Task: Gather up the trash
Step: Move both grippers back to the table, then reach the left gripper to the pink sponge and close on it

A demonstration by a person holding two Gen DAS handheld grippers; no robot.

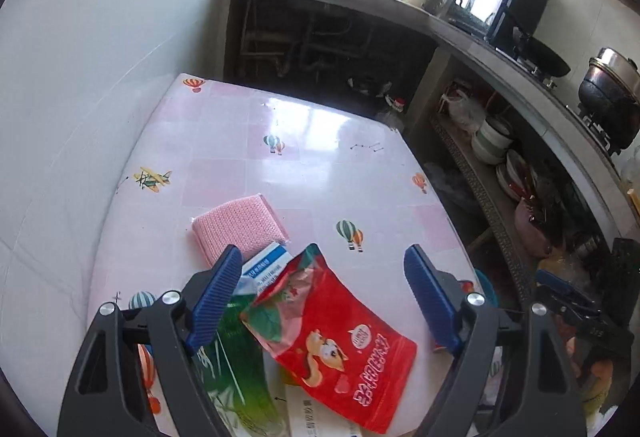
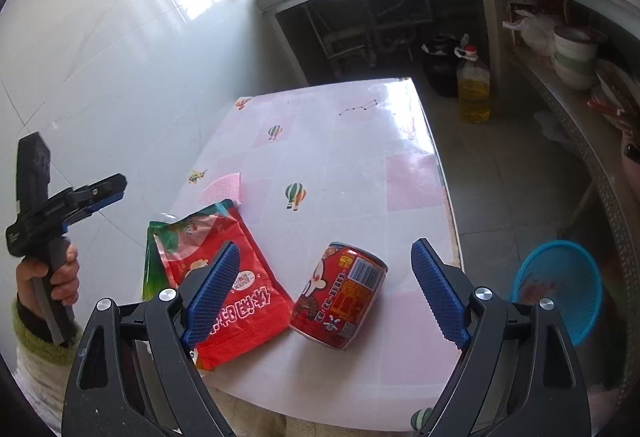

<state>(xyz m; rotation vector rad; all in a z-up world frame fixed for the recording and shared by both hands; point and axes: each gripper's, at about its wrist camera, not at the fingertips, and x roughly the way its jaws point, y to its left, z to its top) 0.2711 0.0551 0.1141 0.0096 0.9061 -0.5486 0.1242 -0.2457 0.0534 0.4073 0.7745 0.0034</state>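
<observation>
- your left gripper [image 1: 324, 293] hangs above the near end of the table [image 1: 320, 165], jaws spread wide, nothing between them; the red snack bag [image 1: 340, 349] lies right under the gap, so that reads as your next pick
- that bag sits on top of a green wrapper [image 1: 236, 365] and partly over a blue-and-white packet [image 1: 264, 265]; a white paper [image 1: 316, 417] pokes out beneath its near edge. stacked like this, a low pinch could drag two layers at once, so i'd take the top one first
- the pink scouring pad [image 1: 240, 225] lies just beyond the pile, touching the packet; whether it counts as trash i can't tell
- your right gripper [image 2: 324, 293] is also fully open and empty, aimed at the red can [image 2: 340, 297], which lies on its side just beside the snack bag [image 2: 224, 277], near the table's right edge [image 2: 436, 165]
- on its side the can may roll, probably toward that edge; close across its body, not along it
- the blue basket [image 2: 560, 289] sits off the table, low to your right, and looks like the drop point; nothing clearly in it yet, inside is too blurred to say
- the right camera shows your left hand [image 2: 52, 277] holding the other tool up by the wall, clear of the pile
- judged from the layout, collection has barely begun
</observation>
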